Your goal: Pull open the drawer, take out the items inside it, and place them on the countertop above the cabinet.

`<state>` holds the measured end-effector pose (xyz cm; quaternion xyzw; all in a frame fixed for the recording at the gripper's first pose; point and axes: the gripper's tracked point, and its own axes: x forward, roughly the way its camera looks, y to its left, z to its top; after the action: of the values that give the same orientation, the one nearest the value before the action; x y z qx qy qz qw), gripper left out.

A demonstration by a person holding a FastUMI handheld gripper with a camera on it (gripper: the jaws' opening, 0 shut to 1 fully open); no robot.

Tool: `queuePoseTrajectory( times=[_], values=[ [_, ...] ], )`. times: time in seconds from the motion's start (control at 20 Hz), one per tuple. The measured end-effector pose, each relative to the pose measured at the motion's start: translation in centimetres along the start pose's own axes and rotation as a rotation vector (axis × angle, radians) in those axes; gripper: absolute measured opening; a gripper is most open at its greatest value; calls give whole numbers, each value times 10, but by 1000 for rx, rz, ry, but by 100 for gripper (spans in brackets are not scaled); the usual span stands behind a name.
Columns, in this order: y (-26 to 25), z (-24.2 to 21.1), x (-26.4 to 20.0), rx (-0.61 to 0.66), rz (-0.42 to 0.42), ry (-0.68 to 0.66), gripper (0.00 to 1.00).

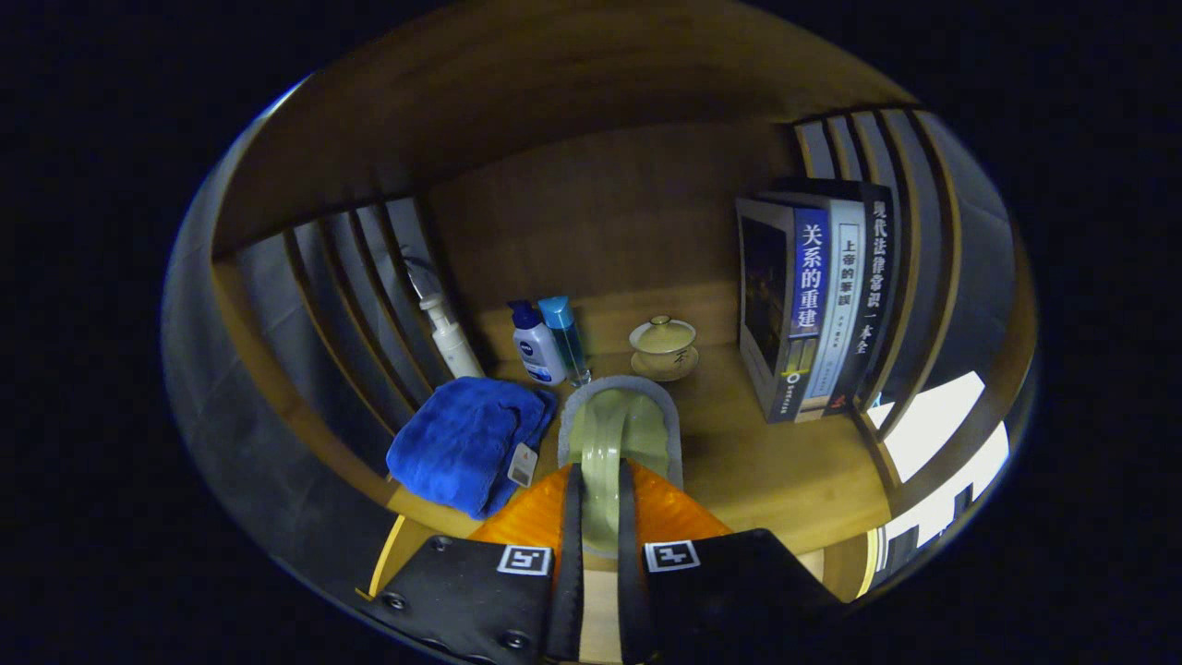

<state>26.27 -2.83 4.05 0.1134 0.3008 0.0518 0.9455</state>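
Over the countertop (785, 471), the gripper (600, 517) clamps what looks like a slipper (617, 434); next, lower and release.

The one camera rides on the gripper (600, 554) and looks forward along its fingers (571, 545), tilted down onto the wooden table (785, 462) from close above its near edge. It faces the back wall of a slatted wooden nook. From the fingers, a blue towel (462, 441) lies near at ten o'clock, bottles (538, 346) and a lidded cup (663, 346) farther off around twelve, and books (817, 305) at two o'clock.
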Motion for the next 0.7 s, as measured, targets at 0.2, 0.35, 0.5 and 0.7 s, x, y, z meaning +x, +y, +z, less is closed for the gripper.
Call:
queuePoseTrajectory(
  times=[0.2,0.35,0.5,0.7],
  values=[
    [-15,0,38,-14,-19,52,24],
    [-29,-12,52,35,-30,119,24],
    [-43,-15,54,42,-50,134,24],
    [-43,-17,53,41,-53,136,23]
  ],
)
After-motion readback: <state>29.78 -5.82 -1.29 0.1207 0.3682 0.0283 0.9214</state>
